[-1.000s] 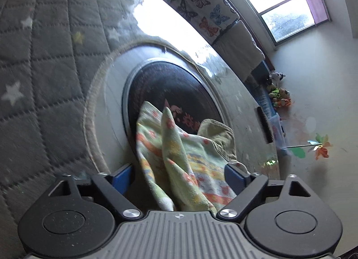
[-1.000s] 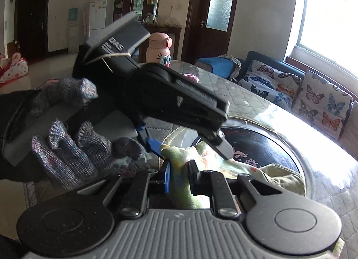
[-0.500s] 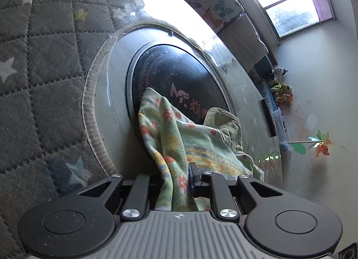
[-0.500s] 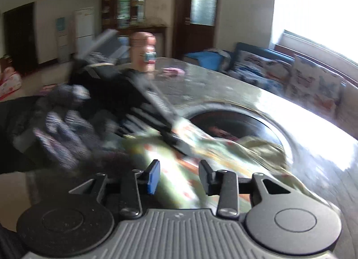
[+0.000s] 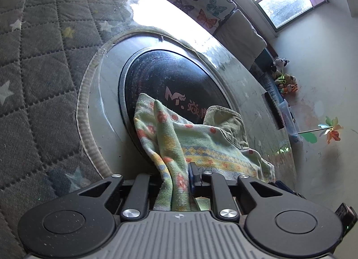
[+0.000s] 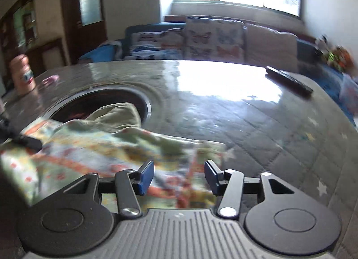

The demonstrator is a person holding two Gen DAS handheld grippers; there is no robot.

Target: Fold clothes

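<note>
A pale green patterned garment [image 5: 197,145] with orange dots and yellow bands lies bunched over the black round plate [image 5: 161,73] set in the table. An olive corduroy piece [image 5: 226,120] lies under its far side. My left gripper [image 5: 176,176] is shut on a fold of the patterned garment near its edge. In the right wrist view the same garment [image 6: 100,145] spreads left and below my right gripper [image 6: 179,175], whose jaws are opening above the cloth without pressing it. The picture there is blurred by motion.
The table wears a grey quilted cover with stars [image 5: 33,57] under a glossy sheet. A black remote [image 6: 288,80] lies at its far right. A pink bottle [image 6: 22,75] stands far left. A sofa with butterfly cushions [image 6: 214,37] runs behind the table.
My left gripper went from open around the garment to shut on its fold. My right gripper let go of the cloth, opened, and swung to the right, away from the gloved hand.
</note>
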